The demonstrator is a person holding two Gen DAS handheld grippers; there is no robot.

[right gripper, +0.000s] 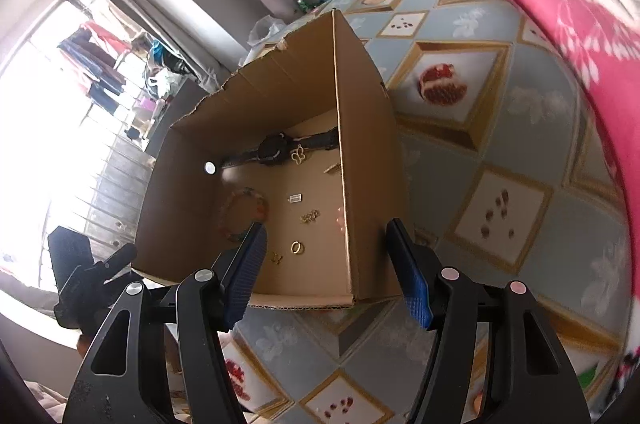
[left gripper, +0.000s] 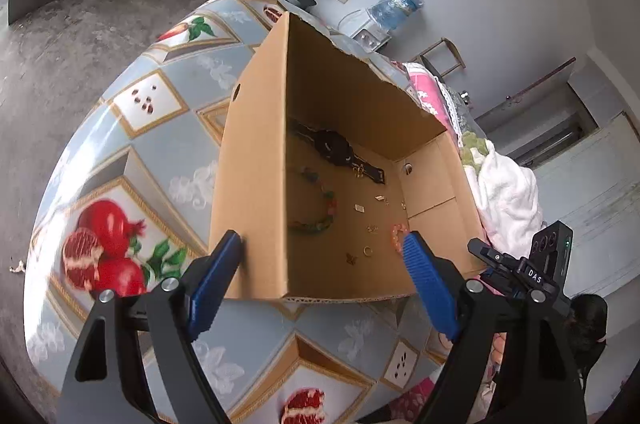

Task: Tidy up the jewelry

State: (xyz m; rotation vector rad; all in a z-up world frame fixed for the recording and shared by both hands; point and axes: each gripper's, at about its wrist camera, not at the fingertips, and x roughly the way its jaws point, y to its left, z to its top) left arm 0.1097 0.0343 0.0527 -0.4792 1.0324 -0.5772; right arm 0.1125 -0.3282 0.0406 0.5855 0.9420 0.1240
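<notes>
left gripper wide, empty, straddling box wall | right gripper apart, empty, astride the other wall | jewelry in box: watch, bracelet, ring (gold) | box on fruit-print cloth; pink blanket beside

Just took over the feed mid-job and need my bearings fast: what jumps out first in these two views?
An open cardboard box fills the middle of both views, standing on a table cloth printed with pomegranates. On its floor lie a black watch, a beaded bracelet, a gold ring and small gold pieces. Both tongs, left and right, hang open and empty at the box's near corners.
</notes>
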